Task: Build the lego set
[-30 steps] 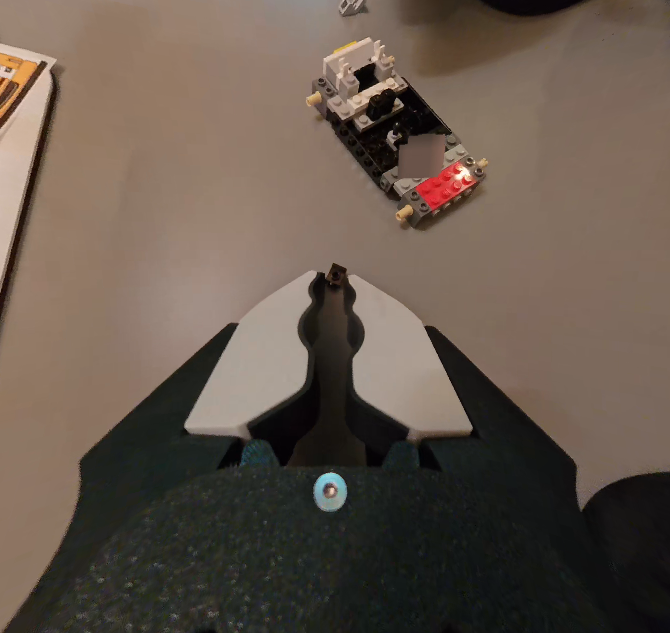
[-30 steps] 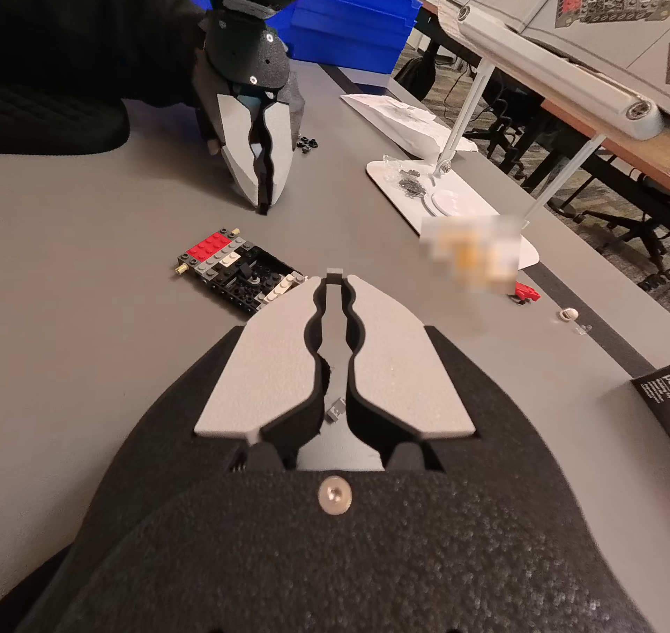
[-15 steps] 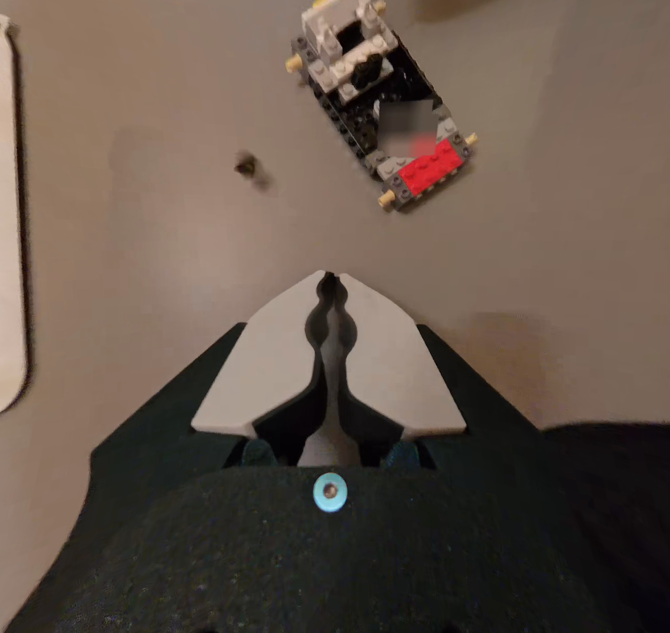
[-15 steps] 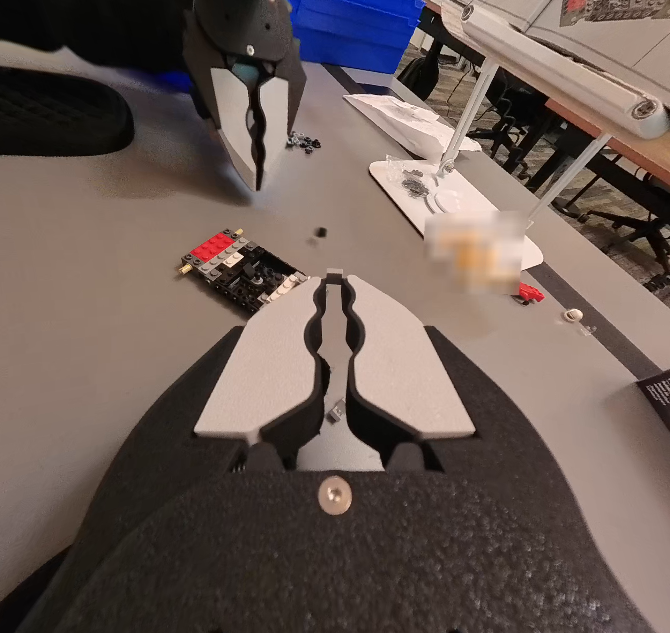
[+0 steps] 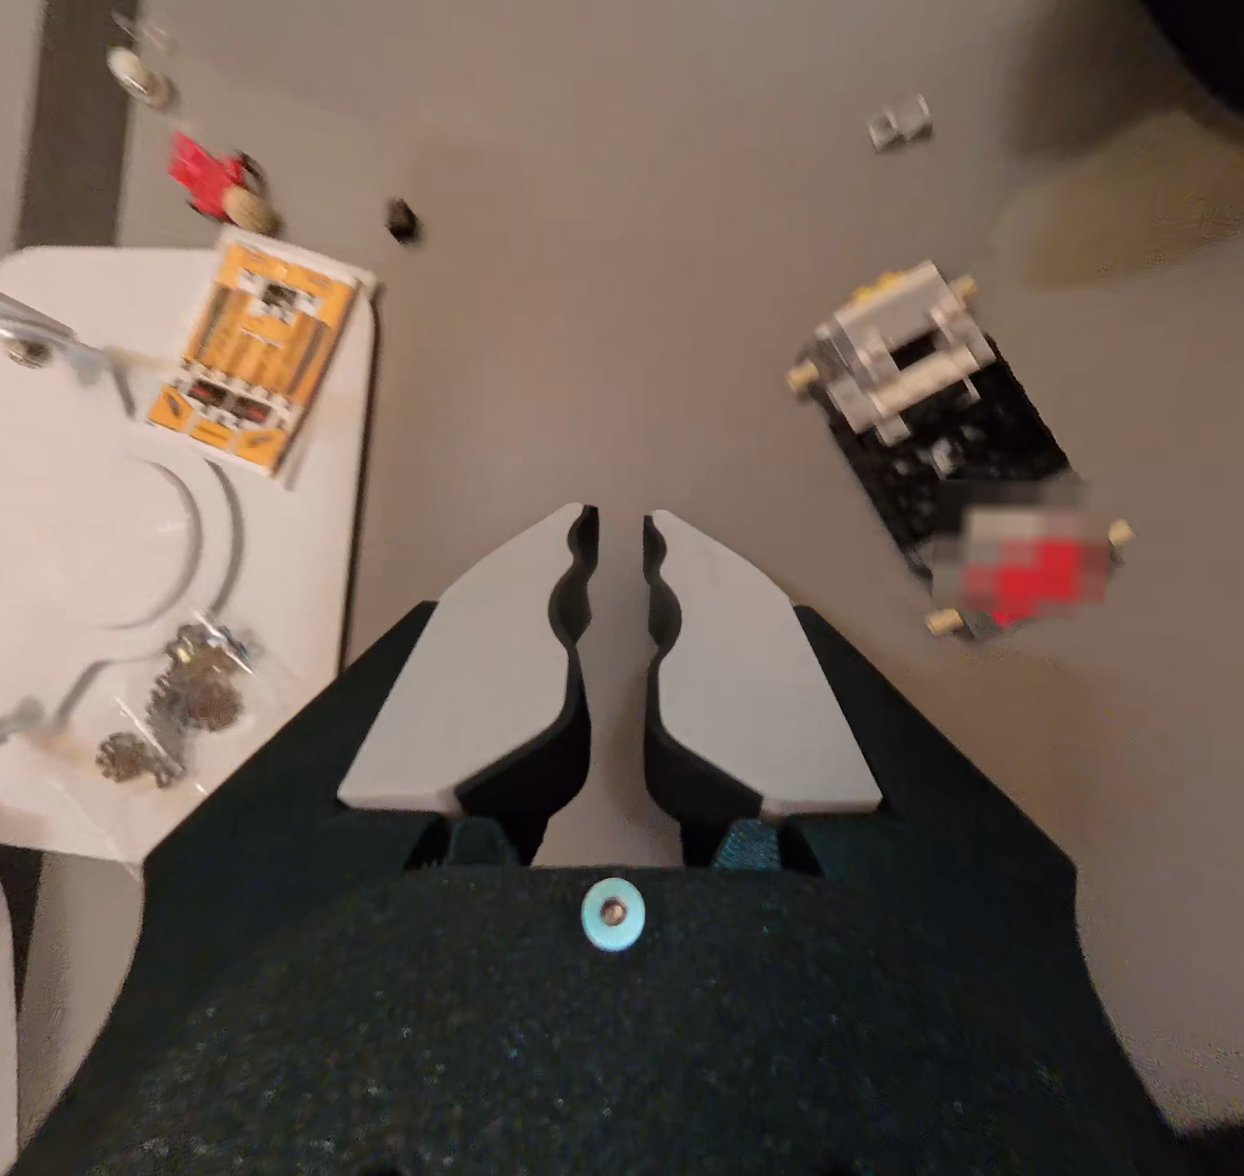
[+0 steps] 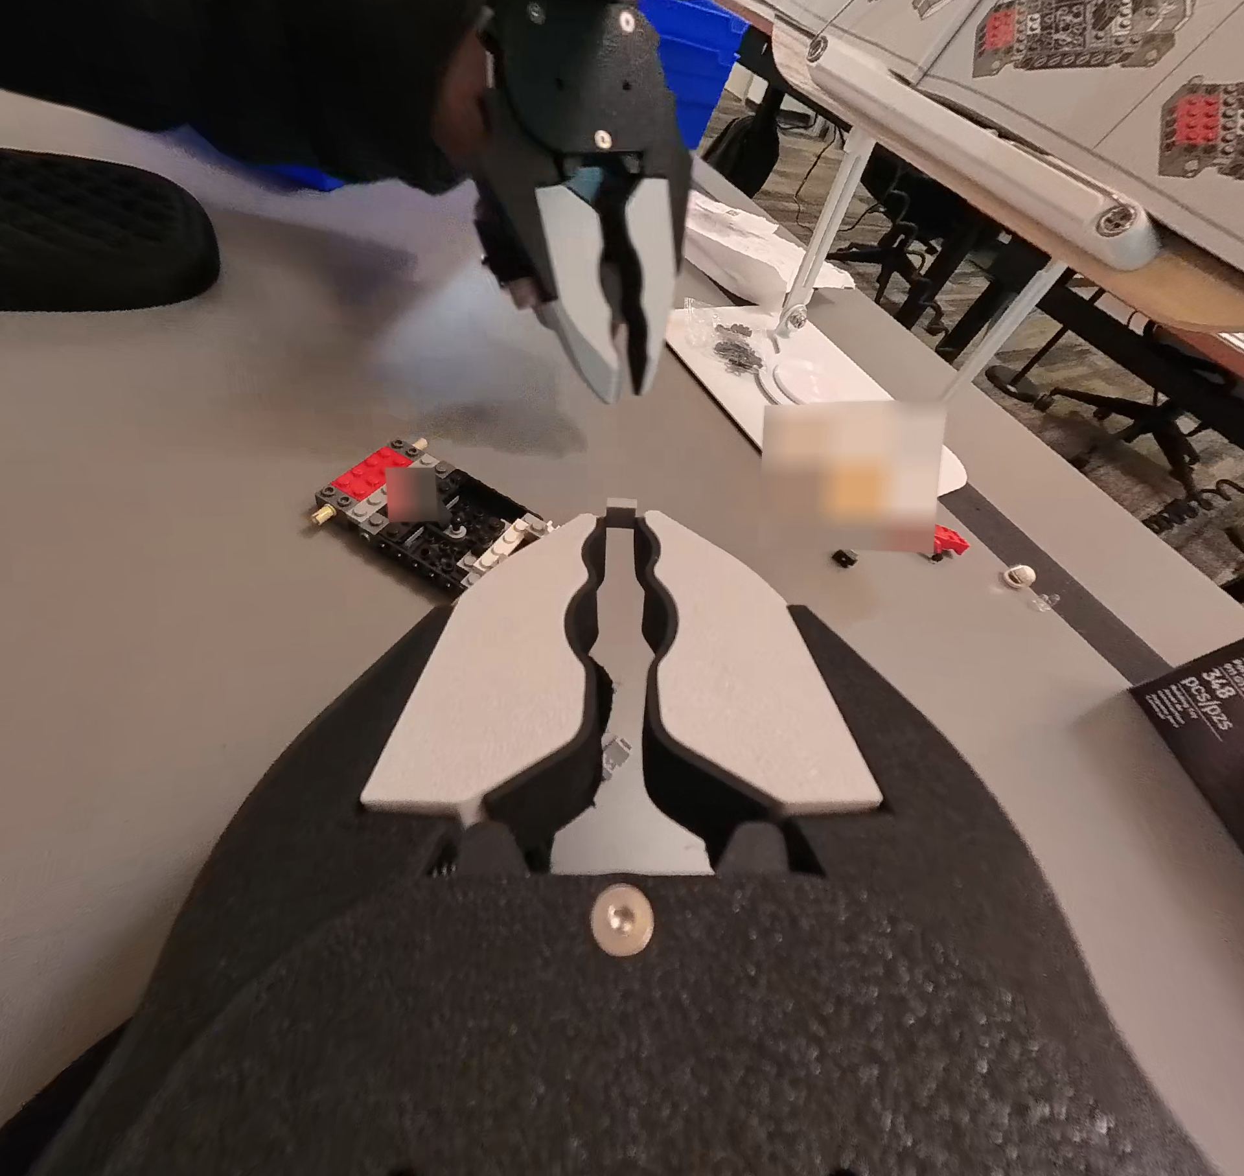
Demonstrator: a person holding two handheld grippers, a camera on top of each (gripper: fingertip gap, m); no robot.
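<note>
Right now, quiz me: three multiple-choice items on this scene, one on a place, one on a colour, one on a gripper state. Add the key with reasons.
1. Where does the small black piece lie?
A. On the grey table, near the red brick
B. On top of the lego build
C. Between the left gripper's fingertips

2. What colour is the studded plate at one end of the lego build?
A. Blue
B. Red
C. Yellow

3. How does the right gripper stand?
A. Wide open and empty
B. Shut on a small light grey piece
C. Shut on the red brick

Key:
1 A: it sits loose on the tabletop close to the red brick, apart from the build.
2 B: the plate shows red in both views.
3 B: the grey piece sits pinched at its fingertips, while the left gripper is open and empty.
</note>
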